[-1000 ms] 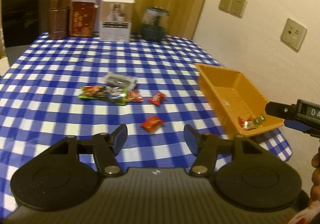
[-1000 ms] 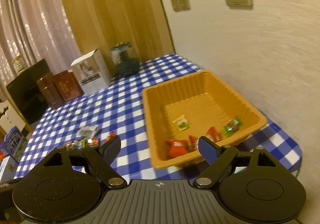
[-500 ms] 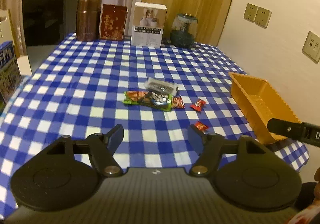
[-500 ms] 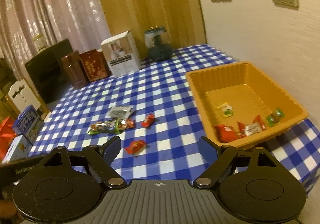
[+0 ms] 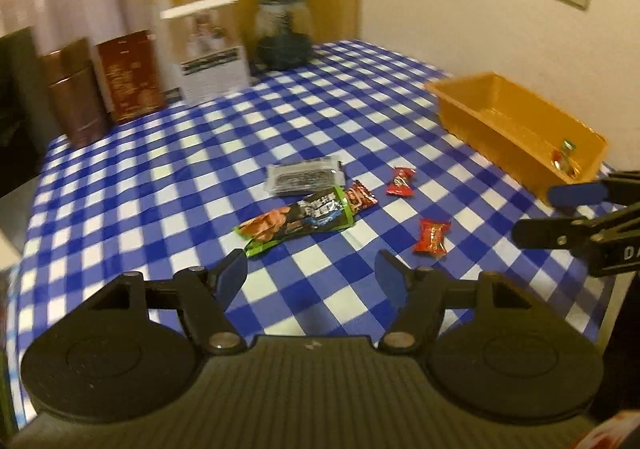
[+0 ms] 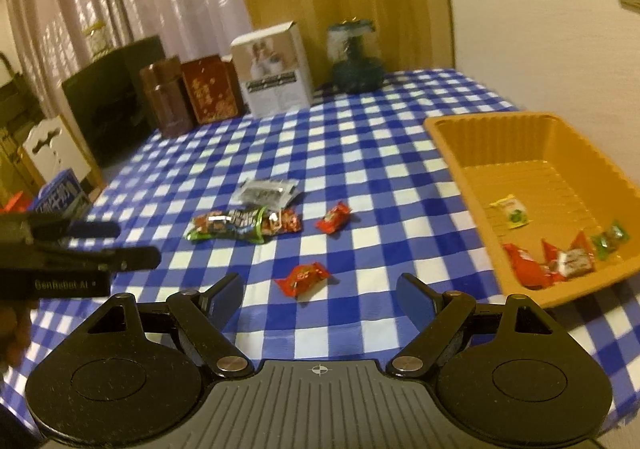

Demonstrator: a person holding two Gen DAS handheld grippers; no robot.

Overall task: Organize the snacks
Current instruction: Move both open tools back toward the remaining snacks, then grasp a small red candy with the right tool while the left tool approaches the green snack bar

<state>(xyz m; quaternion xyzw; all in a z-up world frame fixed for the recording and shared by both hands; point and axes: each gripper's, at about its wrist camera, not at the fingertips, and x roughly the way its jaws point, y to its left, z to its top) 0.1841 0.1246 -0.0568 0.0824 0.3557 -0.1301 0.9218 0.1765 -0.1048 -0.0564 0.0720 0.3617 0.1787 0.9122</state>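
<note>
Loose snacks lie mid-table on the blue checked cloth: a green-edged packet (image 5: 298, 220) (image 6: 228, 224), a grey sachet (image 5: 303, 179) (image 6: 267, 191), a small red bar (image 5: 361, 196), and two red candies (image 5: 431, 236) (image 5: 401, 181), also in the right wrist view (image 6: 303, 278) (image 6: 333, 217). An orange tray (image 6: 540, 129) (image 5: 496, 125) at the right holds several wrapped candies (image 6: 560, 261). My left gripper (image 5: 312, 275) is open and empty before the green packet. My right gripper (image 6: 320, 297) is open and empty, just short of the near red candy.
At the table's back stand a brown canister (image 5: 74, 89), a dark red tin (image 5: 130, 75), a white box (image 5: 210, 49) and a glass jar (image 5: 284, 33). The wall runs along the right. A black cabinet (image 6: 116, 97) stands beyond the far left corner.
Both grippers have swung toward the loose snacks. The right gripper has turned left from the tray to face the near red candy. Both stay open and empty.
</note>
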